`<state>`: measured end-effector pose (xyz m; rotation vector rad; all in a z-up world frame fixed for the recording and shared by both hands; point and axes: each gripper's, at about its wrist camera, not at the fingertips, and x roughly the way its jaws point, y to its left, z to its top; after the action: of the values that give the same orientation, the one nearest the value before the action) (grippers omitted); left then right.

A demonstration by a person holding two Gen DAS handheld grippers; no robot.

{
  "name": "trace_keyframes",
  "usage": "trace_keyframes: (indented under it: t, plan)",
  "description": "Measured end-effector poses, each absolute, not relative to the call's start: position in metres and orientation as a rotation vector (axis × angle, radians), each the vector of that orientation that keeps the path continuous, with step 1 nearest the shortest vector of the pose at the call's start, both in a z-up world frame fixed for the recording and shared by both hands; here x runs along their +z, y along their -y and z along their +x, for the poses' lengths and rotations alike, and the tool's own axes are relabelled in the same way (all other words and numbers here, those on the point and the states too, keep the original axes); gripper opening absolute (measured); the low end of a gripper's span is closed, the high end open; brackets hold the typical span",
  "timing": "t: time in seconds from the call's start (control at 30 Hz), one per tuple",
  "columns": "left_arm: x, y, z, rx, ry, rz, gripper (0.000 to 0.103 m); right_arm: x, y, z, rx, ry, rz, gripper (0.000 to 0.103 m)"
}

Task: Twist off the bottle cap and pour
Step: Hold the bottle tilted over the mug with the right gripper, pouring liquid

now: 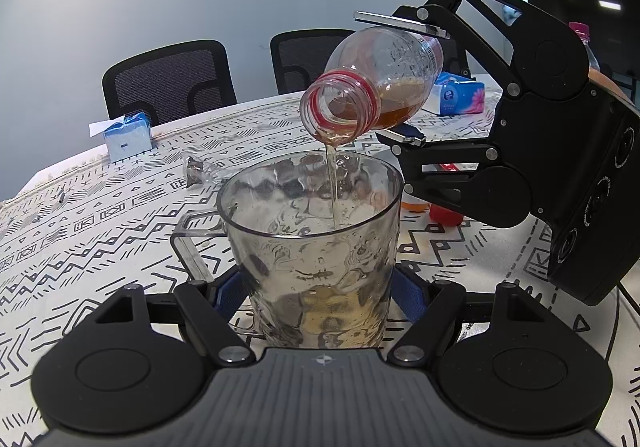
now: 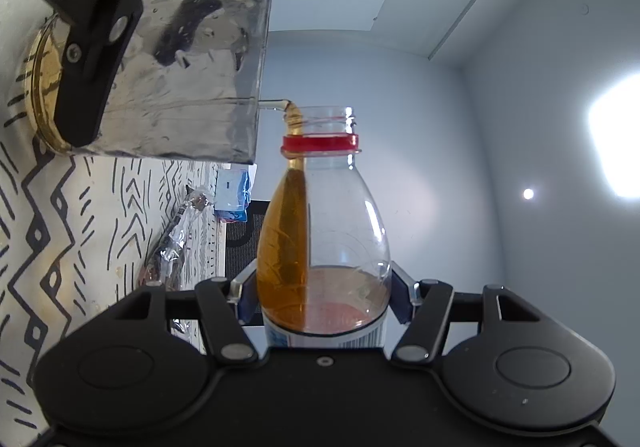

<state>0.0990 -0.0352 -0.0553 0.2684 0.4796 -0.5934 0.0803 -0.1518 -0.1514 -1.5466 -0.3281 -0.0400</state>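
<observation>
Clear glossy plastic on the bottle (image 1: pixel 384 75) and jug (image 1: pixel 316 247), matt black plastic with bare metal rivets on both grippers, while the patterned tablecloth (image 1: pixel 80 215) looks like matt woven cloth, perhaps.

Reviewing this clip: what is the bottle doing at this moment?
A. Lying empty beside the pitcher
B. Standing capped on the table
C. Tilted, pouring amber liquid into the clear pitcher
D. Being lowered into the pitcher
C: the bottle, held tilted by the right gripper, sends a thin amber stream into the clear pitcher, which the left gripper grips.
</observation>
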Motion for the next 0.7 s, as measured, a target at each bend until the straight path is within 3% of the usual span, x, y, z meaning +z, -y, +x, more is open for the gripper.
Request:
trace_keyframes:
  t: [0.7]
  plan:
    - [-0.0539,0.0341,0.0958,-0.597,-0.486,0.262,0.073,-0.1521,0.1547,0.0809,-0.038,0.334,-1.552,0.065]
